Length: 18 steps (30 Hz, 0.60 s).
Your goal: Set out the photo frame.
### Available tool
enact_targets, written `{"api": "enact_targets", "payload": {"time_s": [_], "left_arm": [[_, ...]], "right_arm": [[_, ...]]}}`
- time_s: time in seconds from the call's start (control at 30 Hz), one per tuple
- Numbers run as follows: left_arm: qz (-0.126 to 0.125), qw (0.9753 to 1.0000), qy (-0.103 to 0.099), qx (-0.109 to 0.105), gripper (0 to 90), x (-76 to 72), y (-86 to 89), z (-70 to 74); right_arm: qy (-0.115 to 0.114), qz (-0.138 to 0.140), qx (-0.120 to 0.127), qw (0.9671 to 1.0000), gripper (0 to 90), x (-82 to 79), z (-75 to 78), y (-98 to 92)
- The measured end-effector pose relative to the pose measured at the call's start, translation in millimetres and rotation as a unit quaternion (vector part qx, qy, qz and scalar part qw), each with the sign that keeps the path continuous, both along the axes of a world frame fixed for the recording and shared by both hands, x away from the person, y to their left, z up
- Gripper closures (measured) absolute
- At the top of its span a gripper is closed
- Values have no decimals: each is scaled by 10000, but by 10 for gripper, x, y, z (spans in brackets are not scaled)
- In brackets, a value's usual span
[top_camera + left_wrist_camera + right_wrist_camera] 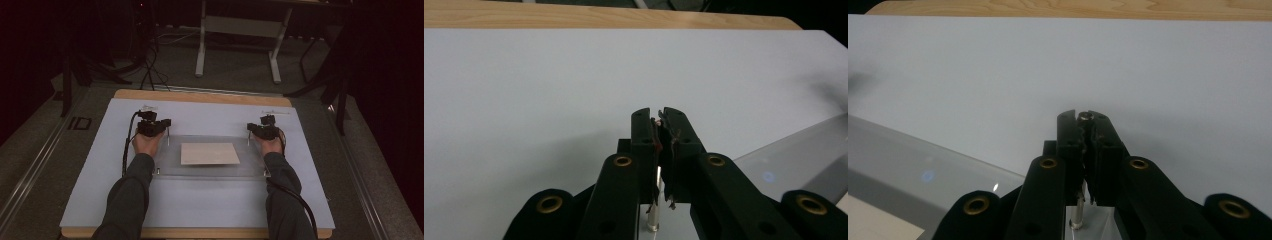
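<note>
Left gripper [159, 123] and right gripper [259, 128], each closed on an upright pin [1077, 212] at a far corner of the clear plate [210, 170], which lies mid-table on the white sheet [200, 205].

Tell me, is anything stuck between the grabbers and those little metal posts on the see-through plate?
No. The left gripper is shut on the left post and the right gripper is shut on the right post, both at the far corners of the clear plate.
</note>
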<state>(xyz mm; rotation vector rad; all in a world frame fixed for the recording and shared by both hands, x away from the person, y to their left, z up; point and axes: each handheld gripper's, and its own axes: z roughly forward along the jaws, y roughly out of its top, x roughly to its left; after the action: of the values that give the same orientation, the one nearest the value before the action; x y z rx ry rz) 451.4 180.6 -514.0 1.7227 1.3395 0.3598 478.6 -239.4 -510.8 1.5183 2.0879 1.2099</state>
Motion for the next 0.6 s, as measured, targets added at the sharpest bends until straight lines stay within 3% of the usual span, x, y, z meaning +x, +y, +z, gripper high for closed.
{"api": "enact_targets", "payload": {"time_s": [0.23, 0.6], "left_arm": [[61, 9999, 88, 0, 848, 32, -10, 9], [25, 10000, 39, 40, 843, 25, -8, 4]], "right_arm": [[139, -79, 100, 9998, 858, 50, -3, 1], [309, -177, 145, 9993, 858, 81, 10, 9]]}}
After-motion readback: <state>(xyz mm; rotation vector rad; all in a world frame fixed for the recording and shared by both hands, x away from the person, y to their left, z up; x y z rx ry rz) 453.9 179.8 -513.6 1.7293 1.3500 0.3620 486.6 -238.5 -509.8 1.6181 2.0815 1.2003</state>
